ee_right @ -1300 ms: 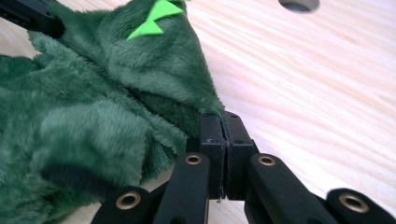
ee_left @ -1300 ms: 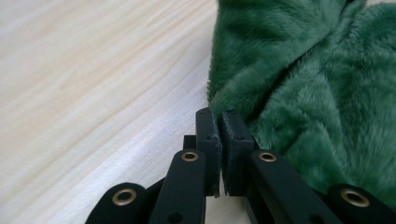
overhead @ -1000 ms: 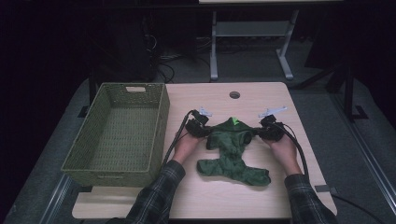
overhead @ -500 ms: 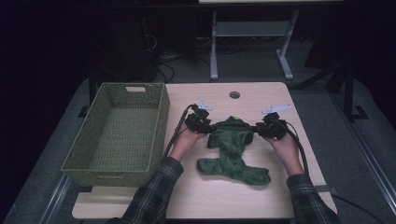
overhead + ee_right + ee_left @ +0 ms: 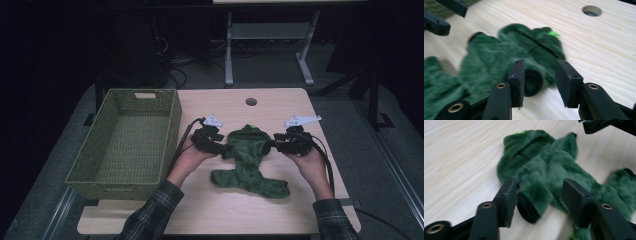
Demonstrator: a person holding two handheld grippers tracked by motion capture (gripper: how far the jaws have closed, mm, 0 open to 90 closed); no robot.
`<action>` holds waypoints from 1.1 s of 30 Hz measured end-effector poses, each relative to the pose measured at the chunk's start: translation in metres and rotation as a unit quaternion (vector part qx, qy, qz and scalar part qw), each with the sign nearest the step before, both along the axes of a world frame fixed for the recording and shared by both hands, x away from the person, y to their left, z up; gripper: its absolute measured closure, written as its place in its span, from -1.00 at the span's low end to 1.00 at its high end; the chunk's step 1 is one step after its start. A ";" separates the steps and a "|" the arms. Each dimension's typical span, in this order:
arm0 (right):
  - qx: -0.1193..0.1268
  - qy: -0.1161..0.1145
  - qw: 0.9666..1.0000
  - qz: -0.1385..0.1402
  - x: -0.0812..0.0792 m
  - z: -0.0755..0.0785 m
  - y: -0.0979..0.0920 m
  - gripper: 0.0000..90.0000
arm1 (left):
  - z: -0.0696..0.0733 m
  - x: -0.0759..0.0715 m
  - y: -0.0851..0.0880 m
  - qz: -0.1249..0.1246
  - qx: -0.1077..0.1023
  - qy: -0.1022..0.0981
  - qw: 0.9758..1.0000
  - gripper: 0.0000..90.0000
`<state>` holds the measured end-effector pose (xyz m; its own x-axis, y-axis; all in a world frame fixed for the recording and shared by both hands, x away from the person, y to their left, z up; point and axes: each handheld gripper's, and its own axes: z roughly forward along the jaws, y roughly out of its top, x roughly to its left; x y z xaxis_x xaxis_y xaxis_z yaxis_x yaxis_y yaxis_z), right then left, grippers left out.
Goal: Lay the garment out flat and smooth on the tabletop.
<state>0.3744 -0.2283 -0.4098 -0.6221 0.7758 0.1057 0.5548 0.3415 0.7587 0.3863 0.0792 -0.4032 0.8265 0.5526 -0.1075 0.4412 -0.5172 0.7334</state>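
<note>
Overhead, pale wooden table [image 5: 280, 110] stands amid dark room, grey floor [image 5: 350, 115].

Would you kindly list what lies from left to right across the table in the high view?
Green wicker basket → left tongs → green fuzzy garment → right tongs.

My feed shows a pale wooden table [image 5: 280, 107] with a round cable hole [image 5: 251, 101] near its far edge, standing on grey floor [image 5: 350, 105]. Beyond it I make out a white-legged stand [image 5: 229, 50] and tangled cables [image 5: 175, 62]. The room behind is dark; light falls mainly on the tabletop.
</note>
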 end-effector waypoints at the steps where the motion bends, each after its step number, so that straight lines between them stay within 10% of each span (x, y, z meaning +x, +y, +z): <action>1: 0.006 -0.002 1.000 0.004 -0.002 0.000 0.001 0.30 | 0.000 -0.005 0.002 -0.003 -0.003 -0.001 1.000 -0.12; 17: 0.008 0.001 0.998 0.063 -0.037 0.010 0.037 0.32 | -0.011 -0.071 0.027 -0.017 0.010 -0.018 1.000 -0.67; 33: 0.011 0.018 0.990 0.139 -0.056 0.003 0.091 0.50 | -0.054 -0.109 0.037 -0.022 0.047 -0.003 0.999 -0.72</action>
<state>0.3185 -0.1373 -0.4069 -0.8074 0.5716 0.1460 0.4675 0.4689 0.7494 0.2771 0.1166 -0.4575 0.8505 0.5234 -0.0518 0.4127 -0.6031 0.6826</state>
